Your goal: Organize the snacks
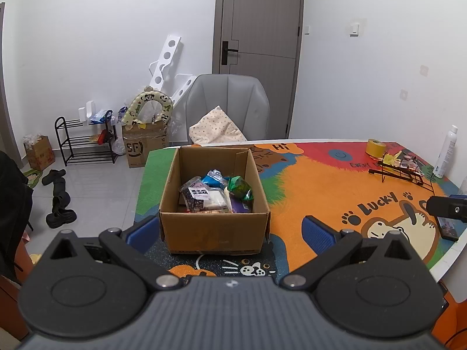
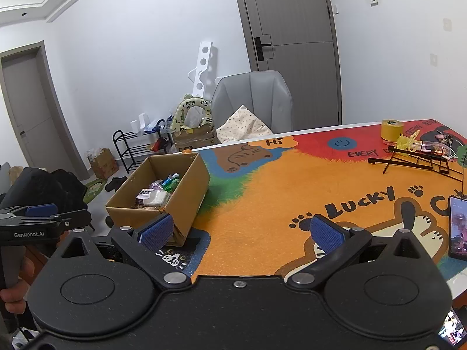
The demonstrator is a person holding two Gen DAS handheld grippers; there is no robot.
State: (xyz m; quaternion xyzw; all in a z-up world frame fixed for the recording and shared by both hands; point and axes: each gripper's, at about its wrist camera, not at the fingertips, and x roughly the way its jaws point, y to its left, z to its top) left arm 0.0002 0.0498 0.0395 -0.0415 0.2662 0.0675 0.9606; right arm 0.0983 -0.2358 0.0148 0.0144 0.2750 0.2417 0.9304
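An open cardboard box (image 1: 214,232) stands on the colourful table mat near the table's left end; it also shows in the right wrist view (image 2: 191,201). Inside lie several snack packets (image 1: 217,194), among them a green one, a blue one and a white one (image 2: 156,197). My left gripper (image 1: 230,232) is open and empty, its blue pads on either side of the box's near wall, held back from it. My right gripper (image 2: 240,232) is open and empty above the orange part of the mat, to the right of the box.
A black wire rack with yellow wrappers (image 2: 414,157) and a yellow tape roll (image 2: 391,129) sit at the table's far right. A phone (image 2: 458,227) lies at the right edge. A white spray bottle (image 1: 446,151) stands far right. A grey chair (image 1: 227,108) stands behind the table.
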